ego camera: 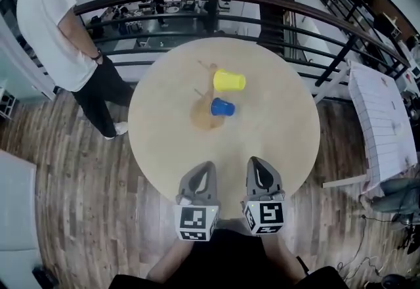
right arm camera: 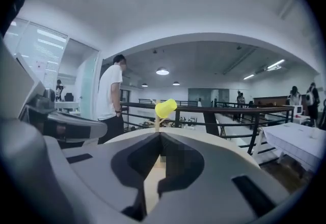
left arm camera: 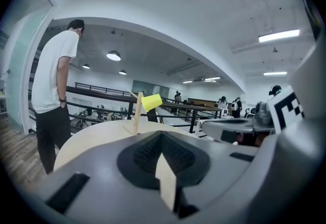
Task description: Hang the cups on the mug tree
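**Both cups at the mug tree, both grippers empty at the near table edge**

We find the yellow plastic cup [ego camera: 229, 80] hung tilted on an upper peg of the wooden mug tree [ego camera: 205, 117], which stands near the middle of the round pale wooden table [ego camera: 289, 136]. The blue plastic cup [ego camera: 222, 108] sits lower, just beside the trunk and over the base; we cannot tell from these views how it is seated. The left gripper [ego camera: 209, 167] and the right gripper [ego camera: 254, 161] hover side by side over the near edge of the table, well apart from the tree. Each has its fingers pressed together on nothing. Beyond the far left edge, a person in a white shirt and dark trousers [ego camera: 59, 31] stands at the dark curved railing [ego camera: 262, 0].
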A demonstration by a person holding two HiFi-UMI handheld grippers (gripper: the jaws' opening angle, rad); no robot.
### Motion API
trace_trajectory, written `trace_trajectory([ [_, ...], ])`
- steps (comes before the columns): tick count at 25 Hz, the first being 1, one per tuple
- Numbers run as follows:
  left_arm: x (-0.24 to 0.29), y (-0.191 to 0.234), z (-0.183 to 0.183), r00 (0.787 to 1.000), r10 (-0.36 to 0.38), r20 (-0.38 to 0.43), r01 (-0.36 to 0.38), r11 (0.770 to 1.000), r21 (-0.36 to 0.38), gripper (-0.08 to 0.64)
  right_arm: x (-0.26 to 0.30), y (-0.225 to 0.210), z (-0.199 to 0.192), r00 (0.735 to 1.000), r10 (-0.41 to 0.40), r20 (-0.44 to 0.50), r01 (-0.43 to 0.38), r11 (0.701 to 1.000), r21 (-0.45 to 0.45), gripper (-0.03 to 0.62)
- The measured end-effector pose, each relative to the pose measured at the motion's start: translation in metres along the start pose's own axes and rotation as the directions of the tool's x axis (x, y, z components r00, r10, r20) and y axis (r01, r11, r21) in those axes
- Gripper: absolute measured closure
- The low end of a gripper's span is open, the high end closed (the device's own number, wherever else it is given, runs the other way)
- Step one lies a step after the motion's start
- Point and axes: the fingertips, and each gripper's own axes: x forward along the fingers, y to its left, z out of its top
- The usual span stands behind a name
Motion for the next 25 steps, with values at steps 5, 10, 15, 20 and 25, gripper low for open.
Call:
trace_trajectory([
  [5,0.005,-0.017,0.001,0.999,-0.031,-0.010,0.031,0.999,0.045,0.558,-0.007,-0.012,0.004,0.999,-0.007,0.033,0.007,1.000,0.004,0.584],
  [10,0.007,-0.025,0.004,0.999,-0.047,-0.012,0.048,0.994,0.097,0.558,-0.005,-0.013,0.007,0.999,0.014,0.047,-0.014,1.000,-0.001,0.584],
  [15,0.007,-0.023,0.005,1.000,-0.010,-0.015,0.012,0.992,0.123,0.558,-0.003,-0.018,0.005,0.998,0.016,0.054,-0.017,1.000,0.005,0.584],
  [20,0.005,-0.018,0.009,1.000,0.001,-0.010,0.001,0.989,0.148,0.558,-0.001,-0.019,0.005,0.998,0.022,0.057,-0.025,0.999,0.047,0.584],
  [25,0.003,-0.016,0.012,1.000,0.009,-0.008,-0.008,0.989,0.146,0.558,-0.001,-0.019,0.008,0.998,0.025,0.058,-0.027,0.999,0.039,0.584],
])
